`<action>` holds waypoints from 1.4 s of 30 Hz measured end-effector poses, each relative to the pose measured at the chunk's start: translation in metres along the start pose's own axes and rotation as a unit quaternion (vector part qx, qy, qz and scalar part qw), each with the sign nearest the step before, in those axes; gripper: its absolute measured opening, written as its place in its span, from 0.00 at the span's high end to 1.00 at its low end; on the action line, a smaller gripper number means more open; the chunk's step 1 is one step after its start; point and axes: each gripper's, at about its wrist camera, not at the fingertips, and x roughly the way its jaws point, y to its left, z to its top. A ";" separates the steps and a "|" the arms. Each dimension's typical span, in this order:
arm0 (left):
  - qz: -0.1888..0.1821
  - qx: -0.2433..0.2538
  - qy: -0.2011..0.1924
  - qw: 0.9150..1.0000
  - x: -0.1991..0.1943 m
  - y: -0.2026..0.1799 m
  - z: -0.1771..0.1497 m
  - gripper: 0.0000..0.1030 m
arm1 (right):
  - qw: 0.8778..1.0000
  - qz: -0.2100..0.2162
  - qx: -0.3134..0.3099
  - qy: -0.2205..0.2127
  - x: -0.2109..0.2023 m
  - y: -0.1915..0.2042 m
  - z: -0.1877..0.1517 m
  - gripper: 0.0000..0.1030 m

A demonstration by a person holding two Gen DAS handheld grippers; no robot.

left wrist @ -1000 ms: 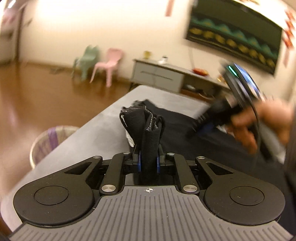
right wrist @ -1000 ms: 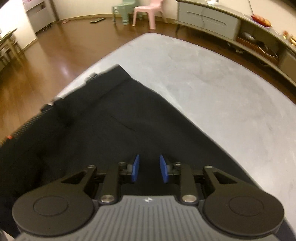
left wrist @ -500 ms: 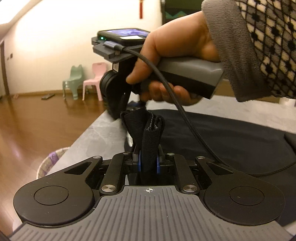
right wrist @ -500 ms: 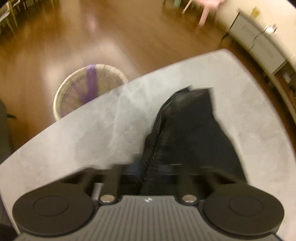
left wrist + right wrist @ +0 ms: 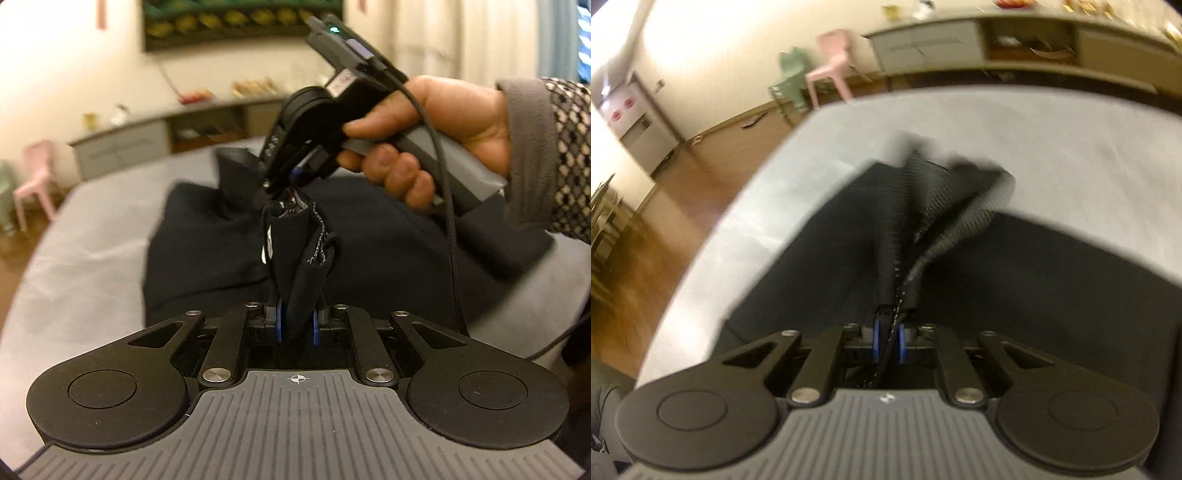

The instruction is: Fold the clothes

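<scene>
Pinching a bunched, stitched hem of the black garment (image 5: 229, 236), with the left gripper (image 5: 295, 325) holding its blue pads (image 5: 279, 325) closed on several gathered layers that stand up out of the jaws like a fan. Probably gripping this thick edge so the cloth can be lifted as one stack rather than slipping layer by layer. Resting low and level over the near rim of the grey table (image 5: 96, 229), pointing across the garment toward the far cabinet (image 5: 122, 147).

Sprawling across the table's middle, mostly flat but rumpled, with a raised peak near its far edge; not yet lying as a neat fold, though whether a fold is being opened or closed cannot be told from this.

Reaching in from the right, just beyond the left gripper's catch: the right gripper (image 5: 280, 181), tilted nose-down and inward, carried by a hand (image 5: 443, 133) wrapped around the grey handle, patterned sleeve (image 5: 565, 147) behind, cable (image 5: 450, 221) trailing down. Seen from its own wrist view, clamping its blue pads (image 5: 876, 341) tight on a ribbed, waistband-like edge (image 5: 923, 229) of the same garment, which rises taut from the jaws and spreads away over the table (image 5: 1071, 140). Likely meeting so close to keep two edges together and matched, ready to be carried over as a pair.
</scene>
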 end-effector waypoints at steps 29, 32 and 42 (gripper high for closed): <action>0.071 -0.191 0.062 0.977 0.023 0.110 -0.016 0.78 | 0.991 -0.111 -0.070 -0.032 0.010 -0.037 0.026 0.73; 0.051 -0.193 0.027 0.980 0.021 0.111 -0.008 0.75 | 0.989 -0.108 -0.063 -0.084 -0.036 -0.029 -0.003 0.72; 0.070 -0.175 0.062 0.980 0.041 0.100 -0.006 0.75 | 0.985 -0.018 -0.153 -0.078 -0.064 0.012 -0.133 0.59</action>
